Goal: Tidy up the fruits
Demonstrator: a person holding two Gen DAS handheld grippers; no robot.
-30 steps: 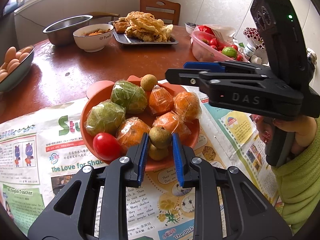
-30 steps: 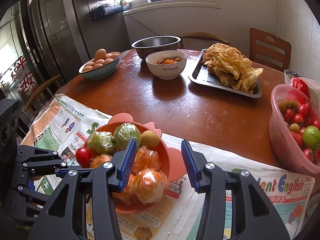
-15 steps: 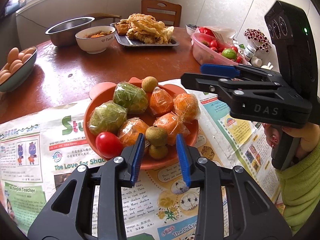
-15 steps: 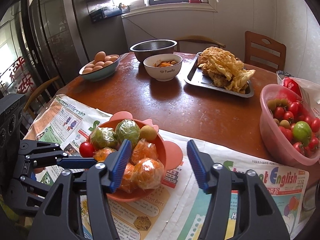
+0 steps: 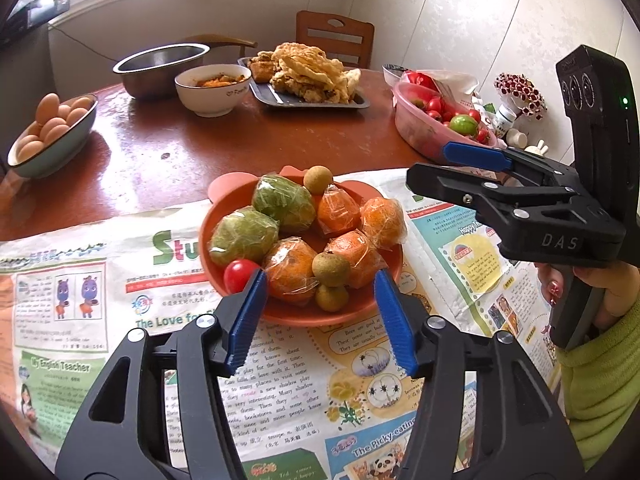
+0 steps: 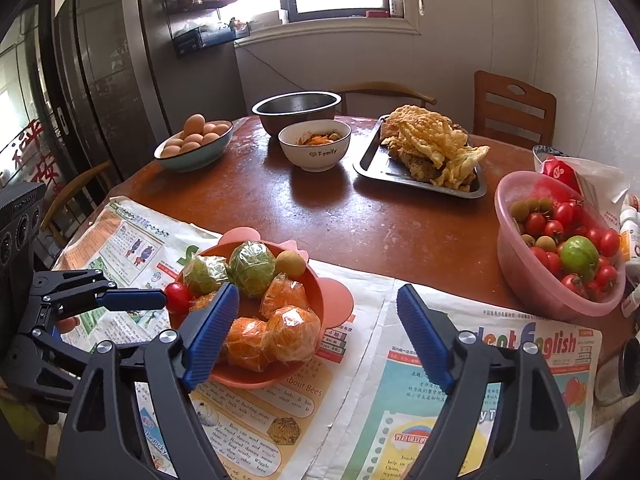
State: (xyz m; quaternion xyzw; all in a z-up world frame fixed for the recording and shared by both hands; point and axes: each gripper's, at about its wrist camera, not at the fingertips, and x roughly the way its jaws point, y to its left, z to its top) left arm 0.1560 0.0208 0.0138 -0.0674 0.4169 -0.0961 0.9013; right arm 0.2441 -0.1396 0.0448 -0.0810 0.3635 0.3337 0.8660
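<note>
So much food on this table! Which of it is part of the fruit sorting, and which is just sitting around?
Part of the job:
- orange plate of wrapped oranges, wrapped green fruits, small brown fruits, one cherry tomato
- pink bowl of cherry tomatoes

Just sitting around:
- bowl of eggs
- steel bowl
- white Family bowl
- tray of fried food
- newspapers

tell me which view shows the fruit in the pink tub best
The right wrist view: it looks down into the pink tub, so the cherry tomatoes, green fruit and small brown fruits show clearly. In the left wrist view the tub is farther off, partly hidden behind the right gripper.
</note>
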